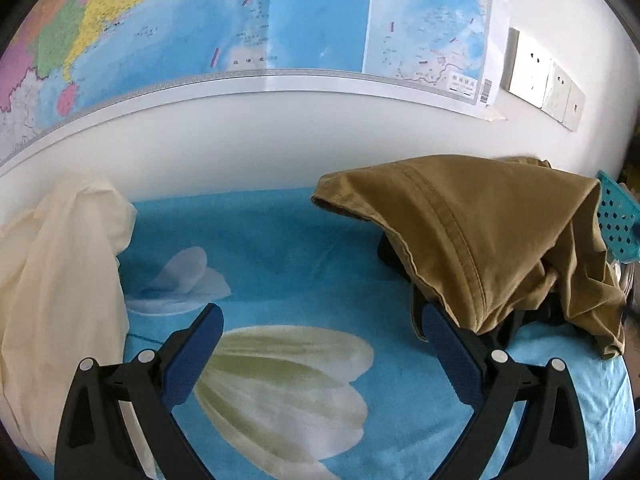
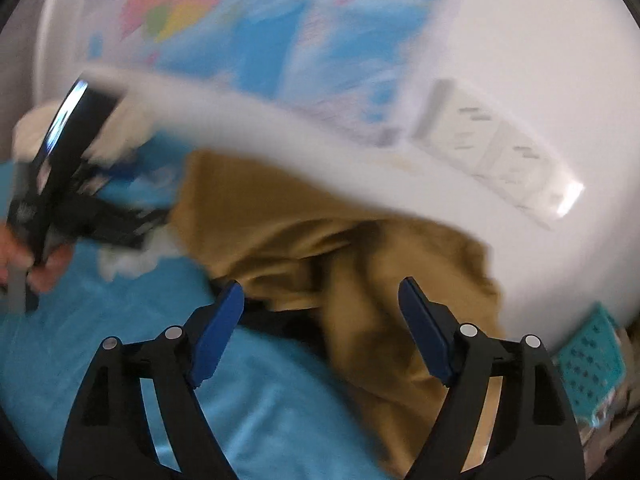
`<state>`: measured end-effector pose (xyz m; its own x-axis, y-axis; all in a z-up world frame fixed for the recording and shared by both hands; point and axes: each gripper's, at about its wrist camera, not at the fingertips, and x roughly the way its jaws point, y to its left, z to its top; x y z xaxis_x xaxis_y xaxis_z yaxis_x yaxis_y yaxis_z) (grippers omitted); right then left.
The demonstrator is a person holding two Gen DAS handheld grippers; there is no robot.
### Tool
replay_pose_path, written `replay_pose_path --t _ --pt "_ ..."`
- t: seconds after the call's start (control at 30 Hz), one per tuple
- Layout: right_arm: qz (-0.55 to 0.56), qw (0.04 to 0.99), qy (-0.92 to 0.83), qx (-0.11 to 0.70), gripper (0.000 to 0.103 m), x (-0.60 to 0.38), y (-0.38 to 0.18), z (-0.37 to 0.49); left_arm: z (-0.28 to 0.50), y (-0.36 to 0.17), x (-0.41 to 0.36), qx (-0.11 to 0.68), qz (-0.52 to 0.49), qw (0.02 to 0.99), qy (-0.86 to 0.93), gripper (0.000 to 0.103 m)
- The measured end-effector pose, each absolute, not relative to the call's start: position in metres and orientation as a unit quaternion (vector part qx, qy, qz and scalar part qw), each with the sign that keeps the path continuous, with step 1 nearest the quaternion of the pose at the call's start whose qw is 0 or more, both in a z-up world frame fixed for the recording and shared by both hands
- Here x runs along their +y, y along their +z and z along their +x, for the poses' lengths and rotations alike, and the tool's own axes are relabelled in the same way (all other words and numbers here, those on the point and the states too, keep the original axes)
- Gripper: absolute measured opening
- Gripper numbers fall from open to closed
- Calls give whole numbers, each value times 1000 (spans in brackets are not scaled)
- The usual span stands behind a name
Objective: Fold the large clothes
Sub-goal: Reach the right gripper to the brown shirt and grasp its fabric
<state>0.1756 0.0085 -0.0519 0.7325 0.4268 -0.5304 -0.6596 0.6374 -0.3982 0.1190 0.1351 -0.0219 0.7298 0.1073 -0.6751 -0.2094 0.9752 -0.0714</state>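
Observation:
A brown pair of trousers (image 1: 480,236) lies in a heap on the right of the blue flowered bedsheet (image 1: 288,240), over something dark. A cream garment (image 1: 56,280) lies crumpled at the left. My left gripper (image 1: 320,320) is open and empty above the sheet, its right finger beside the trousers' edge. In the blurred right wrist view my right gripper (image 2: 320,300) is open and empty, just in front of the brown trousers (image 2: 320,240). The left gripper (image 2: 72,184) shows there at the left, held by a hand.
A map (image 1: 240,20) hangs on the white wall behind the bed. Wall sockets (image 1: 544,80) are at the right. A teal perforated basket (image 1: 620,216) stands at the far right edge; it also shows in the right wrist view (image 2: 588,364).

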Motion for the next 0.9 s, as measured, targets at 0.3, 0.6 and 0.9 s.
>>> replay_pose_path --t 0.3,0.6,0.9 --pt "-358 857 265 258 15 61 -114 231 121 -22 140 362 -74 925 91 97" --pt "-96 916 327 210 6 -63 20 191 121 -12 146 341 -84 933 79 97" --pt "-4 935 302 183 5 -118 62 217 112 -7 97 292 -27 955 -51 97"
